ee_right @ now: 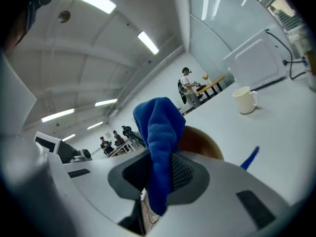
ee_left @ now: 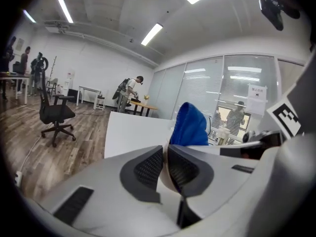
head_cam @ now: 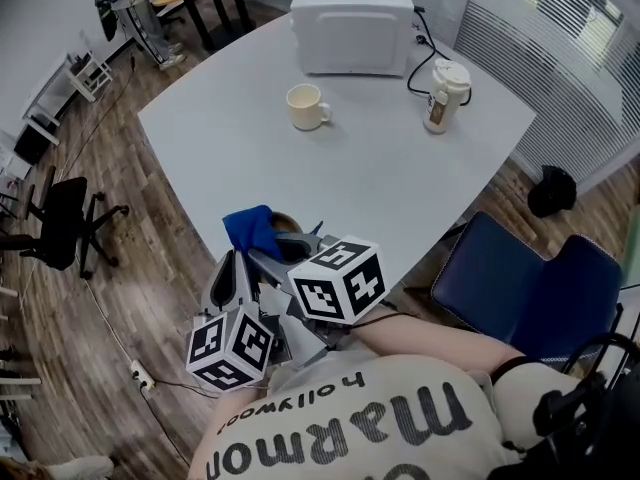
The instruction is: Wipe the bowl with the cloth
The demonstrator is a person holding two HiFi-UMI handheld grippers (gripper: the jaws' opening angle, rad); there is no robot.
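While the left tool (ee_left: 165, 157) grips the bowl (ee_right: 200, 143), the right tool (ee_right: 160, 172) clamps the cloth (ee_right: 160, 127) (blue).

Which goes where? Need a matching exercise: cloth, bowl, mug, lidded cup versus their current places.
Things: 1 cloth; 2 bowl; 3 mug; 4 lidded cup.
Places: A on the table, right of the mug; B rim clamped in the left gripper; C on the table, before the white box; D clamped in the right gripper.
Pairs: 1-D, 2-B, 3-C, 4-A.
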